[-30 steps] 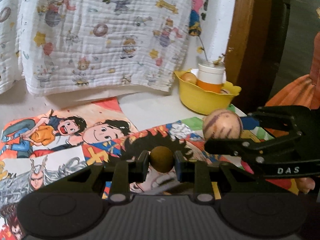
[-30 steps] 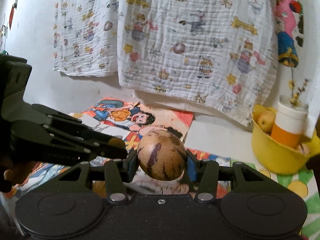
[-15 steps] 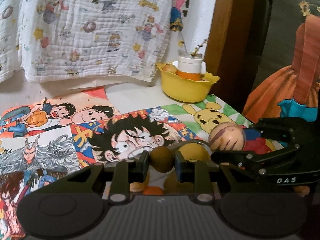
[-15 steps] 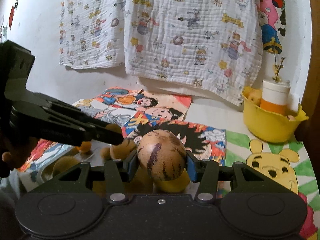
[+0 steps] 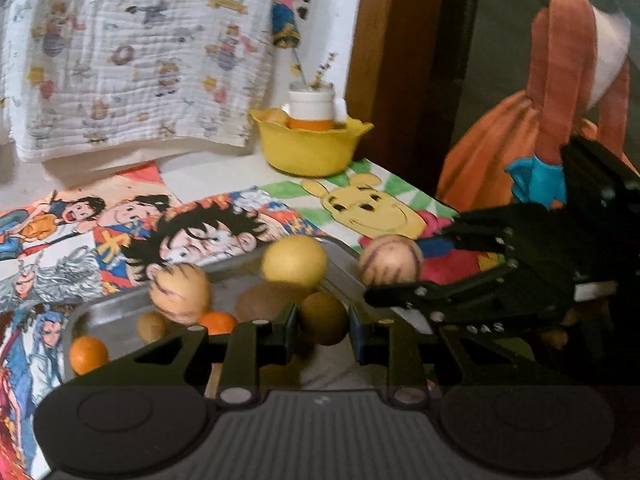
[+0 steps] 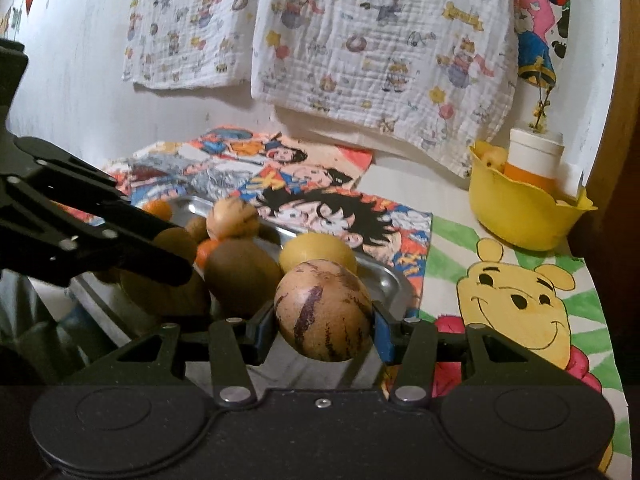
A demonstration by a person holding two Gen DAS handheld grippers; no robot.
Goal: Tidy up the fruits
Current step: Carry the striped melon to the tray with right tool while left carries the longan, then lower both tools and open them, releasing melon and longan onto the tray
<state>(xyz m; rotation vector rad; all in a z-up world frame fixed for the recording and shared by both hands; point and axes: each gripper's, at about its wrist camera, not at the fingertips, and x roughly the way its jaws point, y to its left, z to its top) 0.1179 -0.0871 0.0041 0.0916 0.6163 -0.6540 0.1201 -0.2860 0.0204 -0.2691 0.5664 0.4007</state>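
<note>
Left gripper [image 5: 323, 330]: clamped on a small round brown fruit [image 5: 323, 323], above the near end of the shallow steel tray [image 5: 236, 270].
Right gripper [image 6: 325, 330]: clamped on a tan, purple-streaked oval fruit [image 6: 323, 310] (a second one [image 6: 233, 219] lies in the tray).
Left view only: orange fabric [image 5: 500, 140] and a dark wooden post [image 5: 384, 80] at right.
Right view only: the white wall [image 6: 72, 80] at left.
Surroundings: a yellow plastic bowl [image 6: 516, 216] holding a white-capped jar [image 6: 534, 156], well beyond the tray.
Obstruction: the left gripper's fingers hide part of the tray's fruit in the right view.

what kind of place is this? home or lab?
Looks like a home, likely a child's room: cartoon-print cloth hung on the wall, hand-drawn character pictures covering the table, a metal tray of fruit.
</note>
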